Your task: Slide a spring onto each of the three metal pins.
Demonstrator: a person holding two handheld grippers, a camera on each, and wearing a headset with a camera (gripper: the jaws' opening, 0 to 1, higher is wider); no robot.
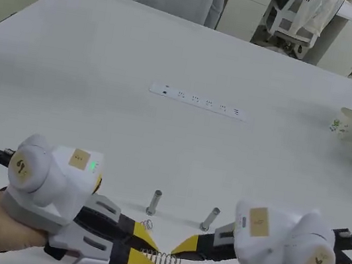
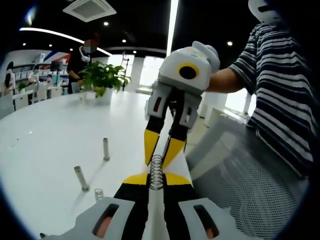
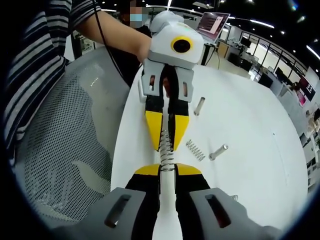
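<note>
Left black-and-yellow gripper (image 1: 147, 256) and right black-and-yellow gripper (image 1: 180, 260) tip to tip, both pinching shut on thin coiled metal spring (image 1: 167, 260), two short silver metal pins (image 1: 153, 202) standing just beyond the tips, loose small spring (image 1: 146, 224) lying beside left jaws.

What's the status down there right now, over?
Grippers: left gripper and right gripper both shut on one spring, held between them. Two pins upright on table, bare; loose spring beside one. Path to pins open.
</note>
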